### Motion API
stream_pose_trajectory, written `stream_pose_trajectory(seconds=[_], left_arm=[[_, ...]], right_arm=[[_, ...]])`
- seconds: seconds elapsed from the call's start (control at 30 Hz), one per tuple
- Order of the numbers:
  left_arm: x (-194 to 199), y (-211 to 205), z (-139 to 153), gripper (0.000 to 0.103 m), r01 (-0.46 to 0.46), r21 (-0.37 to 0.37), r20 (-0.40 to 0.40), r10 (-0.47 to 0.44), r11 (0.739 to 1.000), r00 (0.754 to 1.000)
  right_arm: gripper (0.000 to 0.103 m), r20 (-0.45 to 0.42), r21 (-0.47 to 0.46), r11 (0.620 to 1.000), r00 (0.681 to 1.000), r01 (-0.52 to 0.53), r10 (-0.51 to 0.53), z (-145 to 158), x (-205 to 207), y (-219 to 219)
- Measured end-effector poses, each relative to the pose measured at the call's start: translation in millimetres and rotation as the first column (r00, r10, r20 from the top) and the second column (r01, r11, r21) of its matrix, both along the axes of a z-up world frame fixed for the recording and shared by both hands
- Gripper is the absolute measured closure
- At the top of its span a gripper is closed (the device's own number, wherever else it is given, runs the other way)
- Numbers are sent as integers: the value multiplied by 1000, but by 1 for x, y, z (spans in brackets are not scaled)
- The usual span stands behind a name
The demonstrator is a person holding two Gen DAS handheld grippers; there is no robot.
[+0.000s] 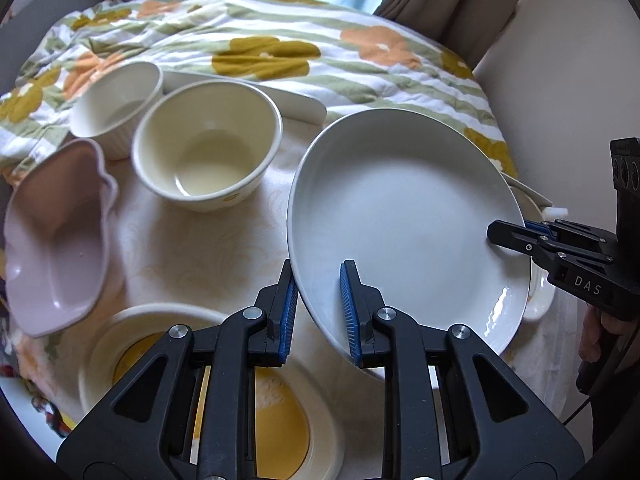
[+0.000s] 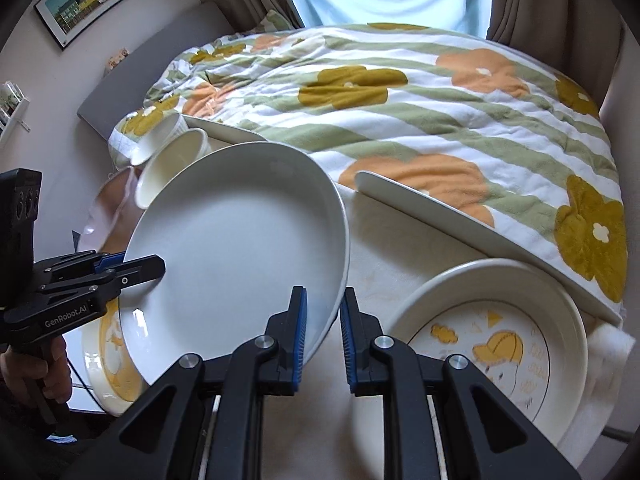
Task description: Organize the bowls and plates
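A large plain white plate (image 1: 404, 216) is held tilted above the table by both grippers. My left gripper (image 1: 320, 312) straddles its near rim; the jaws stand a little apart with the rim between them. My right gripper (image 2: 322, 338) straddles the opposite rim and also shows in the left wrist view (image 1: 516, 236). The plate also shows in the right wrist view (image 2: 240, 240). Below it lie a yellow-patterned plate (image 1: 280, 412) on the left and another yellow-patterned plate (image 2: 492, 344) on the right.
A cream bowl (image 1: 208, 144), a ribbed white bowl (image 1: 116, 108) and a pink shaped dish (image 1: 56, 236) stand at the left. A white rectangular tray (image 2: 424, 204) lies by the floral blanket (image 2: 400, 92). A wall rises at the right.
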State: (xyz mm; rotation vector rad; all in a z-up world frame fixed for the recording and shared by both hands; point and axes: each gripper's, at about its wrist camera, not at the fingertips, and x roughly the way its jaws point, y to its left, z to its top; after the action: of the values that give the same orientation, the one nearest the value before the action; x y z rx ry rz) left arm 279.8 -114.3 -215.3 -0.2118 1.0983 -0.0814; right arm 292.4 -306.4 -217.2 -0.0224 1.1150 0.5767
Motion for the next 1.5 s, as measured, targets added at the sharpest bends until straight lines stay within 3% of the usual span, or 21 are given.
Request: stream_pose_trajectory(seconds=[0.27,0.53,1.0,1.2,1.5], left_arm=[[-78,34,32,84,-5,17,25,5,1000,1000],[-126,80,25,84,10,5,-14,-10,1000,1000],[-123,117,-36,84,171,-28,-115,-173,985,978],[-117,118,-46,84,212,2,-123,-210,977,970],[-113,107,-52,84,266,107,-132,-251,958,959]], right_arm=[[88,18,63,998,1000,-16,15,27,-69,26],[88,-12,63,998,1000,3,-2,20,-116,65],[88,-83,-44,984,981,171,-174,-22,-155,106],[88,-62,-77,976,976,203,-208,-20,-161,116],[88,-40,-122,968,974,218,-225,-18,-164,125]])
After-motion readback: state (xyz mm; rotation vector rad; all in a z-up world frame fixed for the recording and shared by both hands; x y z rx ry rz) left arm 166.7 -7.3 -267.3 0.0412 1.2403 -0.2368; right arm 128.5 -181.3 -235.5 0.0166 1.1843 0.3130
